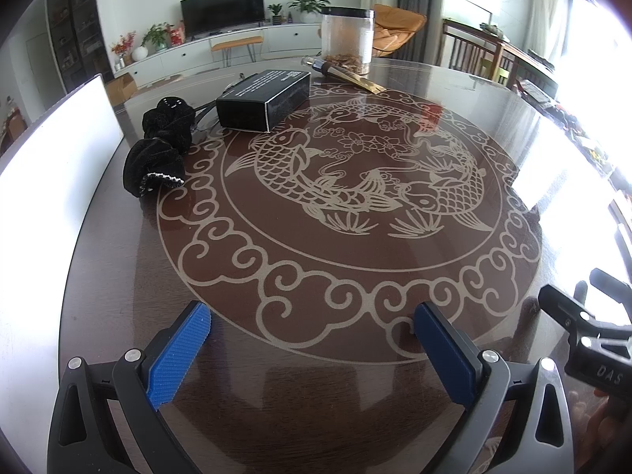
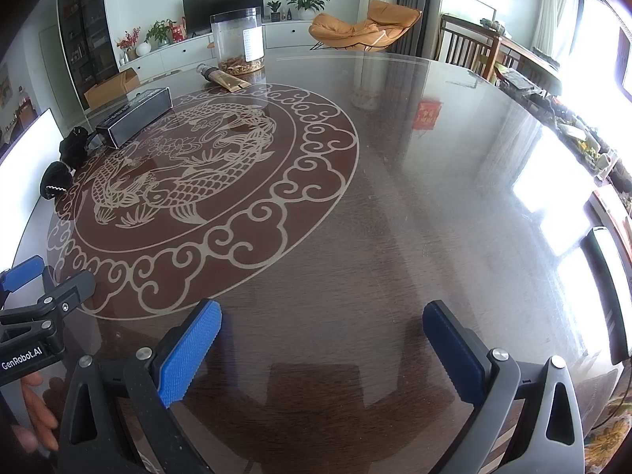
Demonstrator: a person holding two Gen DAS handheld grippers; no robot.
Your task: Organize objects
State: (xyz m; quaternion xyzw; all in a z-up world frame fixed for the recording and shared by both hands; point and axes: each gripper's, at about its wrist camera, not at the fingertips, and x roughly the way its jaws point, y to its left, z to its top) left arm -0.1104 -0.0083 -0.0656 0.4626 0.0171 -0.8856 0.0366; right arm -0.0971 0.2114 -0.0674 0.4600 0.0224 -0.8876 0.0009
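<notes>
Left wrist view: one clear jar (image 1: 347, 35) with a black lid stands at the upper middle of the frame on the desk (image 1: 316, 395), holding a shallow layer of brown bits at its bottom (what they are I cannot tell). One gold tube (image 1: 343, 73) lies just in front of it. One black box (image 1: 264, 98) sits left of centre, and two black fabric scrunchies (image 1: 162, 150) lie at the middle left, near a white board (image 1: 59, 158) at the frame's left edge. The left tongs (image 1: 312, 355) at the bottom gape wide, blue pads (image 1: 179, 355) apart, gripping nothing.

Right wrist view: the same jar (image 2: 239, 39) appears upper left, again with brown contents low inside and a white label on its side; the tube (image 2: 225, 79) lies at its foot, the box (image 2: 134, 122) further left, the scrunchies (image 2: 63, 162) at the far left. The right tongs (image 2: 322, 355) are spread open and empty over bare desk (image 2: 395, 217). The left tongs (image 2: 23, 280) show at the lower left edge.
</notes>
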